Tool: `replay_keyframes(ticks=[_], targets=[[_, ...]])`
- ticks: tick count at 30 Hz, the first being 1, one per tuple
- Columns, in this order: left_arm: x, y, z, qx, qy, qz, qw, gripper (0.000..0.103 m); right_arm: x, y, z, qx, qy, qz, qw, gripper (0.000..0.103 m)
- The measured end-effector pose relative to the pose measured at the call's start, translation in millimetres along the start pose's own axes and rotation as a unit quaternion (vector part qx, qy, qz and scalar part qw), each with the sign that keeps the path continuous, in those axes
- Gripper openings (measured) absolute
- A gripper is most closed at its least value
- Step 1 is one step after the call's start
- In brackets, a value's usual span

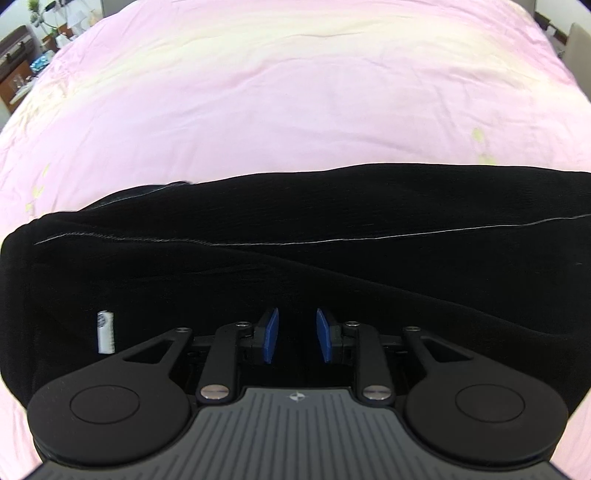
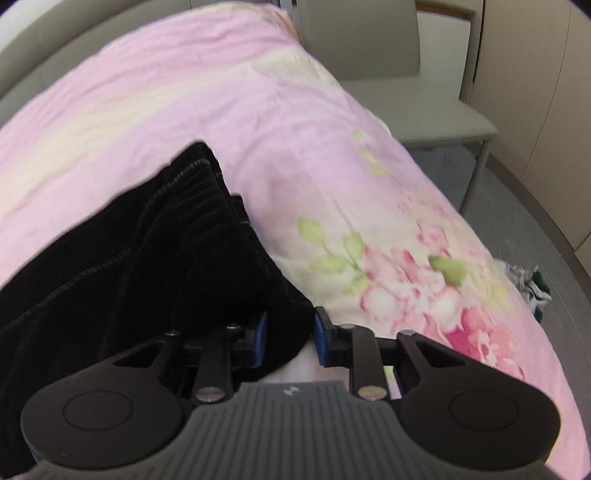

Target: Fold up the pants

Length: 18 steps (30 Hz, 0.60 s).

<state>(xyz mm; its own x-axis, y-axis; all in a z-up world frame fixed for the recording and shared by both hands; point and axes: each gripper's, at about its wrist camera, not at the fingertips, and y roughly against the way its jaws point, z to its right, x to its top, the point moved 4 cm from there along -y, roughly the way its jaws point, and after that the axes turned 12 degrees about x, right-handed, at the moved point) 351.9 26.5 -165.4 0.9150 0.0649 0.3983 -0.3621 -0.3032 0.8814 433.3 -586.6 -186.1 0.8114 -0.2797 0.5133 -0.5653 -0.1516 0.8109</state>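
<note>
Black pants (image 1: 295, 240) with light stitching and a small white label lie across the pink bedspread (image 1: 277, 92), folded lengthwise. My left gripper (image 1: 297, 334) hovers over the near edge of the pants with its blue pads apart and nothing clearly between them. In the right wrist view the pants (image 2: 129, 258) are bunched at one end on the bedspread (image 2: 295, 129). My right gripper (image 2: 288, 338) has its blue pads on either side of a fold of the black fabric at that end.
A grey chair (image 2: 406, 74) stands beyond the bed's right side. A patterned cloth (image 2: 532, 284) lies on the floor by the bed corner. Shelves and a plant (image 1: 40, 22) are at the far left of the room.
</note>
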Motion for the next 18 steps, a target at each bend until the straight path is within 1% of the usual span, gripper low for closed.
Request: replay_keyframes(ticks=[1, 3, 4, 6, 8, 9, 11, 12, 14, 16, 18], targets=[[-1.3, -1.7, -1.0, -0.001, 0.003, -0.002, 1.0000, 0.033, -2.8, -4.0, 0.2, -0.003, 0.003, -0.006, 1.000, 0.021], [-3.4, -2.9, -4.2, -0.003, 0.011, -0.006, 0.9999, 0.036, -2.8, -6.6, -10.6, -0.020, 0.051, -0.013, 0.998, 0.025], [-4.7, -1.3, -5.2, -0.004, 0.012, -0.005, 0.9999, 0.037, -1.2, -2.7, -13.6, -0.022, 0.058, -0.011, 0.998, 0.026], [-7.3, 5.5, -8.6, -0.005, 0.009, 0.007, 0.9999, 0.039, 2.2, 12.2, -9.6, -0.012, 0.045, 0.004, 0.999, 0.038], [-12.1, 11.1, -16.1, -0.005, 0.006, 0.022, 0.9997, 0.039, 6.6, 30.4, -1.4, -0.030, 0.021, 0.025, 0.999, 0.040], [-9.7, 14.2, -21.9, -0.001, 0.006, 0.028, 0.9996, 0.039, 8.8, 40.7, 3.9, -0.017, -0.002, 0.035, 0.999, 0.040], [-12.3, 18.2, -28.4, 0.005, 0.008, 0.034, 0.9994, 0.039, 10.1, 55.2, 11.8, 0.036, -0.057, 0.052, 0.996, 0.040], [-13.5, 19.4, -32.2, 0.007, 0.011, 0.035, 0.9993, 0.039, 10.1, 56.2, 12.3, 0.061, -0.077, 0.053, 0.994, 0.040], [-15.8, 22.1, -39.2, 0.012, 0.017, 0.036, 0.9992, 0.039, 8.0, 49.8, 7.3, 0.095, -0.108, 0.052, 0.988, 0.040], [-19.1, 27.0, -45.1, 0.015, 0.023, 0.033, 0.9991, 0.039, 7.6, 36.5, 2.2, 0.113, -0.137, 0.058, 0.983, 0.040], [-23.4, 30.5, -50.9, 0.015, 0.023, 0.032, 0.9991, 0.039, 5.1, 19.9, -3.6, 0.119, -0.181, 0.049, 0.975, 0.040]])
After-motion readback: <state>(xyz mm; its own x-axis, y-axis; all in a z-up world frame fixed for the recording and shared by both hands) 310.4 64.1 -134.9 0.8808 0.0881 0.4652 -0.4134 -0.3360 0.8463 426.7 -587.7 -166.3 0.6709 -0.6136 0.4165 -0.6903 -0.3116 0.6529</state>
